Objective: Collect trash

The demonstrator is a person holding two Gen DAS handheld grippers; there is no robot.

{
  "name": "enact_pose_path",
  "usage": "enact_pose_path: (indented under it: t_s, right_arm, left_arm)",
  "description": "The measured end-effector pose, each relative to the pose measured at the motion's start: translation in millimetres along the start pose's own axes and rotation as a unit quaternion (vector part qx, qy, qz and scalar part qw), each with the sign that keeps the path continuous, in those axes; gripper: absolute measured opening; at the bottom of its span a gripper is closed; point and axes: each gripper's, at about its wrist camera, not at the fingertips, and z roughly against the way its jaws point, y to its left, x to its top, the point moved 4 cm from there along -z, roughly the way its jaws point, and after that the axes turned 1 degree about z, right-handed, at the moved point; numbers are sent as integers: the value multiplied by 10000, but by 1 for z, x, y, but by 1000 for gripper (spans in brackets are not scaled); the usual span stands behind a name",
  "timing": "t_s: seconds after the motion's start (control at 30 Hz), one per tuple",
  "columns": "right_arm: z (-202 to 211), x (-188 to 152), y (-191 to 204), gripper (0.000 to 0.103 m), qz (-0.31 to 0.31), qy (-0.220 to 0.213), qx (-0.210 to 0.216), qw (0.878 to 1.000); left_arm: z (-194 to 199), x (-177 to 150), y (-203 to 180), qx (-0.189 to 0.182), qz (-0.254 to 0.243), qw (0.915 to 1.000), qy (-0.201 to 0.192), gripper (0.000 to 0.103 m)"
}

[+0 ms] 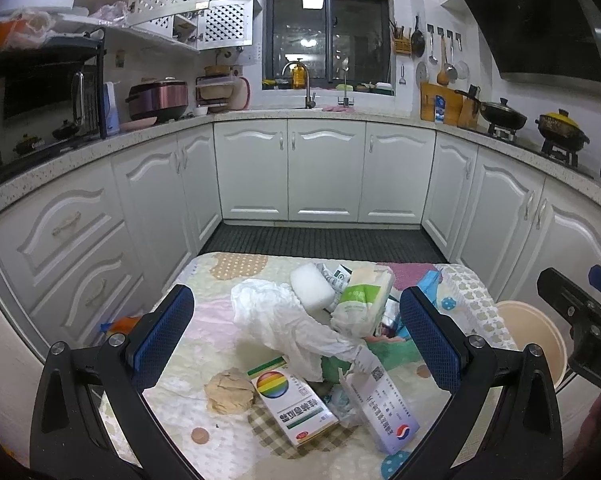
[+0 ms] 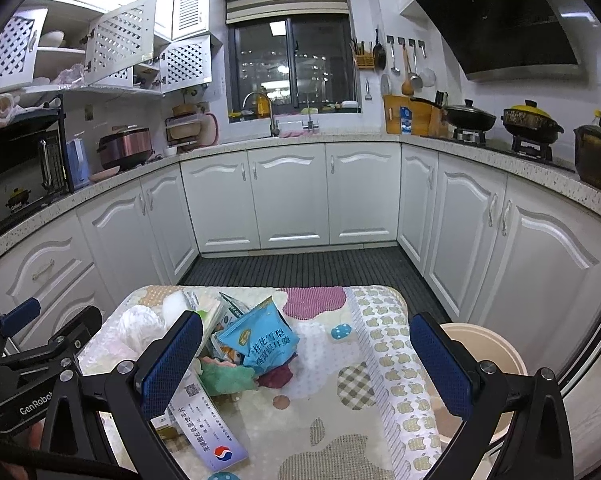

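Trash lies heaped on a small table with a patterned cloth (image 1: 220, 328): a crumpled white tissue (image 1: 276, 316), a white foam block (image 1: 311, 286), a green-and-white packet (image 1: 362, 304), a rainbow-printed box (image 1: 292, 404), a white medicine box (image 1: 380, 404) and a tan paper wad (image 1: 230, 390). My left gripper (image 1: 296, 340) hovers open above the heap, holding nothing. In the right wrist view a blue snack bag (image 2: 260, 340) and the medicine box (image 2: 208, 424) show. My right gripper (image 2: 306, 360) is open and empty over the table's right half.
A beige round bin (image 2: 488, 344) stands on the floor at the table's right edge, also visible as the bin (image 1: 536, 336). White cabinets (image 1: 324, 172) ring a dark floor mat (image 1: 320, 242). Pots sit on the stove (image 2: 500, 128) at right.
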Motion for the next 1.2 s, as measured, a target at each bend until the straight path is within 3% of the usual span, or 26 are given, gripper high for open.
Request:
enact_pose_path:
  t_s: [1.2]
  right_arm:
    - [1,1,1,103,5,-26,3,10000]
  left_arm:
    - [3,1,-4,-3,0,9999,-171,102]
